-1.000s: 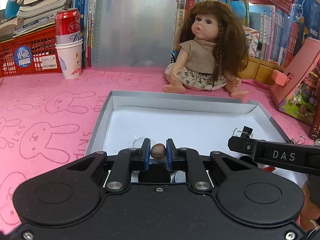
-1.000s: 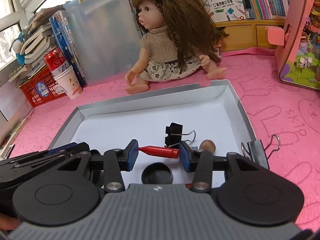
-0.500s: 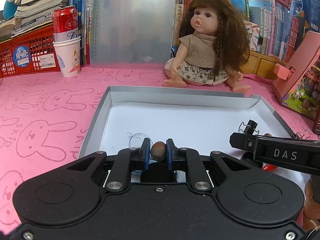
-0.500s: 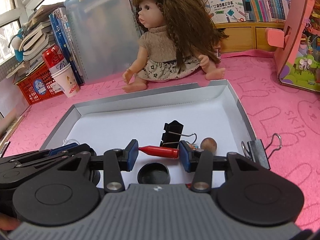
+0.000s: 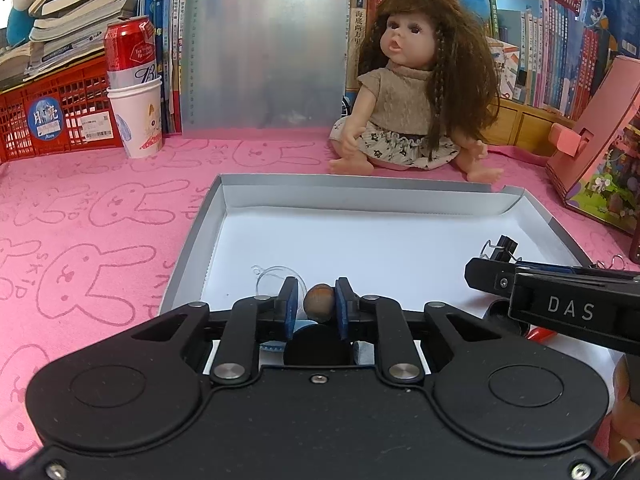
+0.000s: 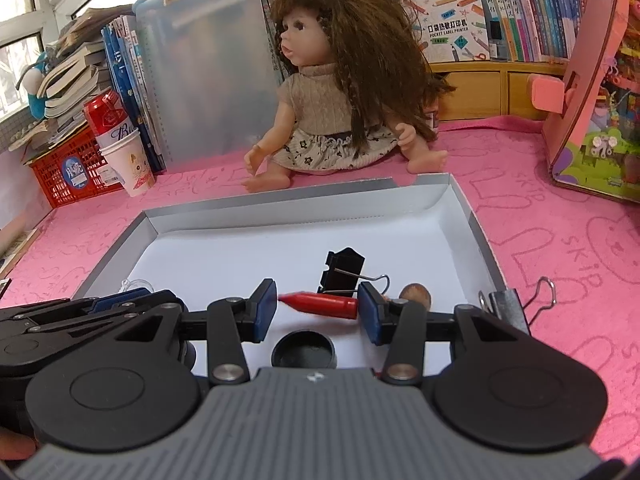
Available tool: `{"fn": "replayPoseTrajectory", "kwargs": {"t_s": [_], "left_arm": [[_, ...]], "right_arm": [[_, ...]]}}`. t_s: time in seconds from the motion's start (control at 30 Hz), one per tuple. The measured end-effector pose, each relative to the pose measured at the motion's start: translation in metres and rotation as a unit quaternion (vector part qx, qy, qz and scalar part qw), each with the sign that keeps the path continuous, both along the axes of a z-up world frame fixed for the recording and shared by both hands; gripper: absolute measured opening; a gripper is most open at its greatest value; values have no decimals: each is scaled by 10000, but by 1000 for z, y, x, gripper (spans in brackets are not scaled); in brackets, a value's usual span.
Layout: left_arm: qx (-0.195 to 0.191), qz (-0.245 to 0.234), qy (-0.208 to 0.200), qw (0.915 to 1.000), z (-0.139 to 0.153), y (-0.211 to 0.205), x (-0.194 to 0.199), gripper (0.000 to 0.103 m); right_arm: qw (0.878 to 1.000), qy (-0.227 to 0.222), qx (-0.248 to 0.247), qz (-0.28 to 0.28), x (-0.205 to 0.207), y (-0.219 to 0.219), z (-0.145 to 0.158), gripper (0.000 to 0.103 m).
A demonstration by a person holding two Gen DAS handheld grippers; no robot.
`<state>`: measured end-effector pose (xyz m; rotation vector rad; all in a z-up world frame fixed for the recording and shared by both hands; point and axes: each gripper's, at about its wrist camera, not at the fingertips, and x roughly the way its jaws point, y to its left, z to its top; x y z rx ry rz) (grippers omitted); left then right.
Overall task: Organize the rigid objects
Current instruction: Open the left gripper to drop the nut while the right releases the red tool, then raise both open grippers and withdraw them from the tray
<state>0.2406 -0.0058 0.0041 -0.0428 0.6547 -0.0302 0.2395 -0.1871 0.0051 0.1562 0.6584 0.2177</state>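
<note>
A shallow grey box lid point(image 5: 224, 196) point(image 6: 472, 220) lies on the pink cloth. My left gripper point(image 5: 317, 307) is over its near left part, and a brown nut point(image 5: 319, 307) sits between its nearly closed jaws. My right gripper point(image 6: 317, 310) is shut on a red crayon point(image 6: 320, 305), held crosswise above the lid's near part. In the lid lie a black binder clip point(image 6: 340, 270), a second brown nut point(image 6: 416, 295), a black round cap point(image 6: 303, 351) and a clear plastic piece point(image 5: 272, 278).
A doll point(image 5: 416, 96) sits just behind the lid. A paper cup with a red can point(image 5: 134, 92) and a red basket point(image 5: 52, 112) stand far left. A pink toy house point(image 6: 592, 92) stands right. A silver binder clip point(image 6: 508, 306) lies outside the lid's right wall.
Both grippers rose and pulled back slightly, each keeping its object. The left jaws stand slightly wider around the nut than before.
</note>
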Motion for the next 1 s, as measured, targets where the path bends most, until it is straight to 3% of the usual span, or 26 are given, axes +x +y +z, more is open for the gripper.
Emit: {"fn": "replayPoseTrajectory", "kwargs": {"t_s": [0.33,0.63,0.7,1.0], "left_arm": [[35,-25,-63,10000,7,-2,-8,40],[-36,-67,-224,9997,19,0,-25,70],[0,-107,-275,9996,22,-1,-29,80],[-24,-174,-361,9992,32,2,-48,85]], "right_arm": [[9999,-103,52,-28,-7,-2,5,66],[9990,-435,3,-58,-22,-8,21,85],[9989,-469,24,-83,-25,-10,24,87],[9982,-564,71,-202,-43,-19,29,95]]}}
